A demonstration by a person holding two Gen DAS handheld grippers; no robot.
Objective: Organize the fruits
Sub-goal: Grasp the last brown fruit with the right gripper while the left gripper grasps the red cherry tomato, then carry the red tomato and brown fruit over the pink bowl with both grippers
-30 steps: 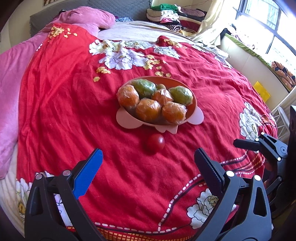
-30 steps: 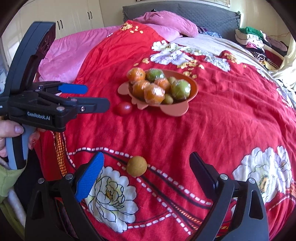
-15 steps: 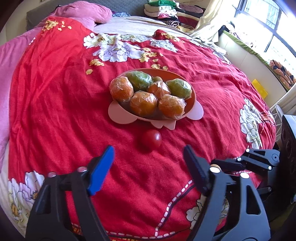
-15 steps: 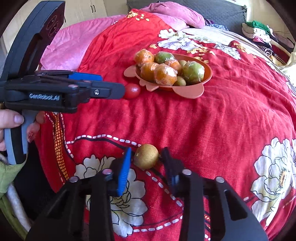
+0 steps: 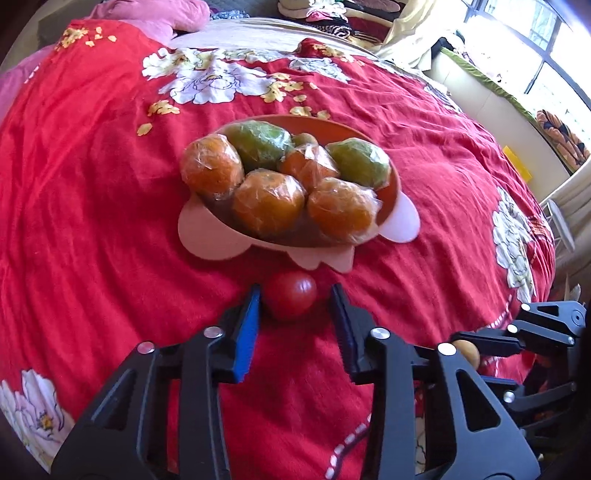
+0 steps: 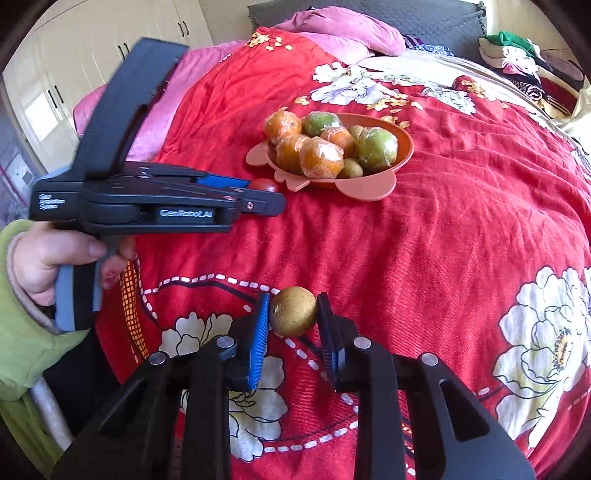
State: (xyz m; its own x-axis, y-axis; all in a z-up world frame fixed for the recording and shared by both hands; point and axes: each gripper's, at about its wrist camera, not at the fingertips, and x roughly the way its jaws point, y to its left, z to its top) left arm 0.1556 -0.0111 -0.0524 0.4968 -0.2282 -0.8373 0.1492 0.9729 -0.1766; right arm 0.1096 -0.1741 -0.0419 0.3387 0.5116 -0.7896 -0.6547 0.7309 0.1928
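Observation:
An orange bowl (image 5: 400,225) with wrapped oranges and green fruits stands on the red bedspread; it also shows in the right wrist view (image 6: 369,190). A small red tomato (image 5: 291,300) lies just in front of the bowl. My left gripper (image 5: 295,295) straddles it, jaws narrowed with a small gap on the right side. My right gripper (image 6: 292,311) is shut on a brown round fruit (image 6: 293,312) at the bed's near edge. That fruit peeks out in the left wrist view (image 5: 467,352).
The left gripper's body (image 6: 147,199) and the hand holding it fill the left of the right wrist view. Pink pillows (image 6: 343,33) and folded clothes (image 6: 517,55) lie at the far end of the bed. A window ledge (image 5: 498,99) runs along the right.
Both grippers moved forward and narrowed. The left one came around the tomato. The right one closed onto the brown fruit.

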